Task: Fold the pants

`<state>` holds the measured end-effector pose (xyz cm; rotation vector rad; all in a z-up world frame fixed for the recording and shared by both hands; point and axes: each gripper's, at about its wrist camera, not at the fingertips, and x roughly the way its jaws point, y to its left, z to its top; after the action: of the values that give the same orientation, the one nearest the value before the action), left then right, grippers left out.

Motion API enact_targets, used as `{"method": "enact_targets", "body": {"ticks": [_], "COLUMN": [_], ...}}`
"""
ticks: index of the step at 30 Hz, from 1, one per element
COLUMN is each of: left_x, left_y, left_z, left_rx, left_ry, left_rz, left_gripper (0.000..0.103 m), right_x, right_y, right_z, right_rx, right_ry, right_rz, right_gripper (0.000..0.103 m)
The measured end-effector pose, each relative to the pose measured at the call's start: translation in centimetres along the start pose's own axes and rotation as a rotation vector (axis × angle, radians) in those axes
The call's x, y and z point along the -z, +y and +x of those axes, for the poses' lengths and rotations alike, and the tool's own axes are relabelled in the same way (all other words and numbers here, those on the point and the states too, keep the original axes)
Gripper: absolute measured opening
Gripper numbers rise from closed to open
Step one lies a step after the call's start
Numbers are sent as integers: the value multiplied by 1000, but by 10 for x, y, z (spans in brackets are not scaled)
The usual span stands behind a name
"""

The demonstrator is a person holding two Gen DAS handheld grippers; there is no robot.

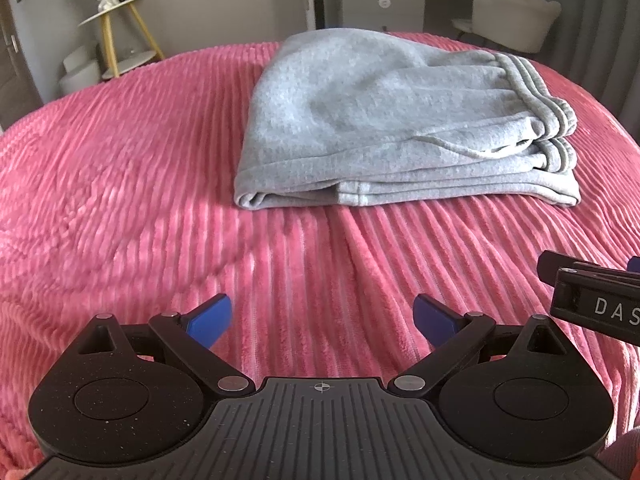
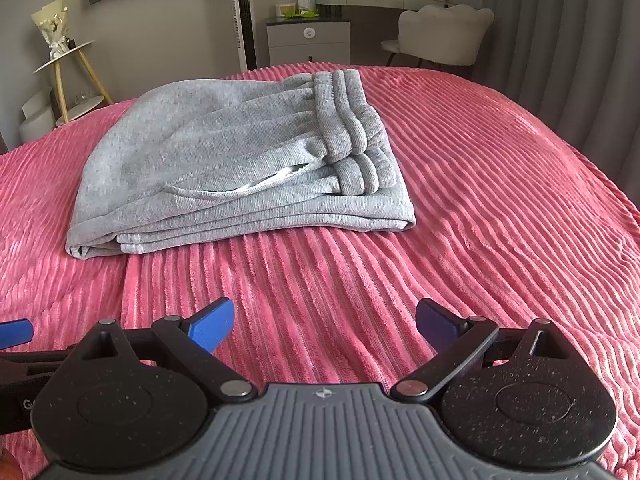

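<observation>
Both tools, left tool (image 1: 323, 320) and right tool (image 2: 325, 322), hover spread wide and empty over the pink bedspread (image 2: 500, 184), apart from the grey pants (image 2: 240, 160) lying folded mid-bed. Any careless nudge could likely spill the loose stacked layers.

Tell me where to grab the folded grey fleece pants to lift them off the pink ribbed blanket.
Grip the folded grey fleece pants at the near stacked edge, coming from the front, low along the pink ribbed blanket: all layers meet there, so one pinch likely holds them together.
</observation>
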<state>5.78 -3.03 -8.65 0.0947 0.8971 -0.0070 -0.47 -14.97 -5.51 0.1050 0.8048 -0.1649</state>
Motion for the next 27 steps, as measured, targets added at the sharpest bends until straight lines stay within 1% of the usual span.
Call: {"method": "enact_targets", "body": {"ticks": [18, 27], "left_x": [-1, -1], "left_y": [2, 3], "left_z": [0, 0], "left_rx": [1, 1], "left_ry": [9, 9], "left_rz": [-13, -19], "left_gripper": [100, 100], "right_x": [0, 0], "right_y": [-6, -5], "right_z": [4, 4], "right_rx": [-3, 1], "right_ry": [21, 24], "right_rz": [32, 29], "right_gripper": [97, 97]}}
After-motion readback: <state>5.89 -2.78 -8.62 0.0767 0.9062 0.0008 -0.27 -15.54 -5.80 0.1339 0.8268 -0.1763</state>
